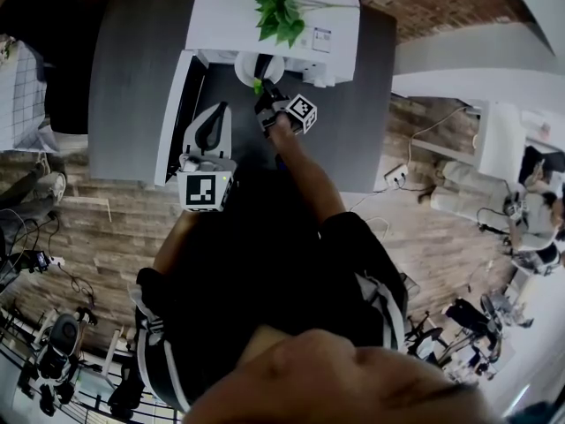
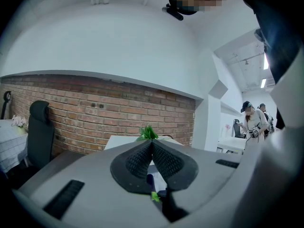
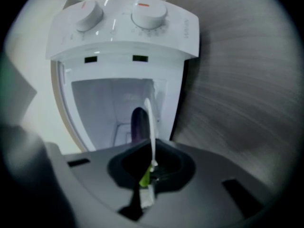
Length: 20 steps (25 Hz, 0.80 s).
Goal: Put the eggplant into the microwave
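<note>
The white microwave [image 1: 221, 7] stands on a grey table with its door [image 1: 174, 113] swung open to the left. My right gripper [image 1: 264, 97] is shut on the purple eggplant [image 1: 262, 69] near its green stem end, right at the oven's mouth. In the right gripper view the eggplant [image 3: 138, 122] points from the gripper [image 3: 152, 148] into the lit white cavity [image 3: 102, 103], below the two knobs [image 3: 149, 13]. My left gripper [image 1: 212, 120] hangs by the open door with its pads [image 2: 137, 160] together and nothing held. Past them, in the left gripper view, shows the eggplant [image 2: 149, 179].
A green plant [image 1: 278, 9] sits on top of the microwave. The grey table [image 1: 132, 78] stretches left and right [image 3: 237, 80] of the oven. A brick wall [image 2: 95, 113] lies behind and a black chair [image 2: 39, 127] stands at the left. People [image 1: 530, 210] are far to the right.
</note>
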### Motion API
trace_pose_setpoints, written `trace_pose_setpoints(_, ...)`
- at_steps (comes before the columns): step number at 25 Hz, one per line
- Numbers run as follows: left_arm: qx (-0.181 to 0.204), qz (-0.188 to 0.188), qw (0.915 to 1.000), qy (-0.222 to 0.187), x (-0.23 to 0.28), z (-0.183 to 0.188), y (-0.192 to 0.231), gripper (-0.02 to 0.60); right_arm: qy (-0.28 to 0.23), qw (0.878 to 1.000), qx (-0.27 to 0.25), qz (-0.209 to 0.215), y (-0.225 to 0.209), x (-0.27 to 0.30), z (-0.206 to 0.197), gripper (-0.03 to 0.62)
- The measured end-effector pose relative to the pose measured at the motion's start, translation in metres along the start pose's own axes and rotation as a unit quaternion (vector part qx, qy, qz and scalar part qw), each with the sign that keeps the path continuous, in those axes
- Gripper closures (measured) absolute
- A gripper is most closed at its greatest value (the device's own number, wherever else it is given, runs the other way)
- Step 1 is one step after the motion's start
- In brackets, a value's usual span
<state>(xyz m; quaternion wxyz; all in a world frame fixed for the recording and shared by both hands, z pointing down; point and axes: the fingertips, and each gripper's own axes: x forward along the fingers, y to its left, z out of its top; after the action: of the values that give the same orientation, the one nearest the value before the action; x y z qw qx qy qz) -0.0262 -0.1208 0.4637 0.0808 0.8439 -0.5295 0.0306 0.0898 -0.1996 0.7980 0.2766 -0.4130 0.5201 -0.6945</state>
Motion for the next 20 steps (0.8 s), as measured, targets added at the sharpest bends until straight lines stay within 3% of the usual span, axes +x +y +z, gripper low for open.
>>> trace_pose_setpoints(20, 0.002, -0.001, 0.9997, 0.024, 0.015, -0.009, 0.005, 0.546, -0.001, 1.0, 0.011, -0.011, 0.001, 0.029, 0.012, 0.556)
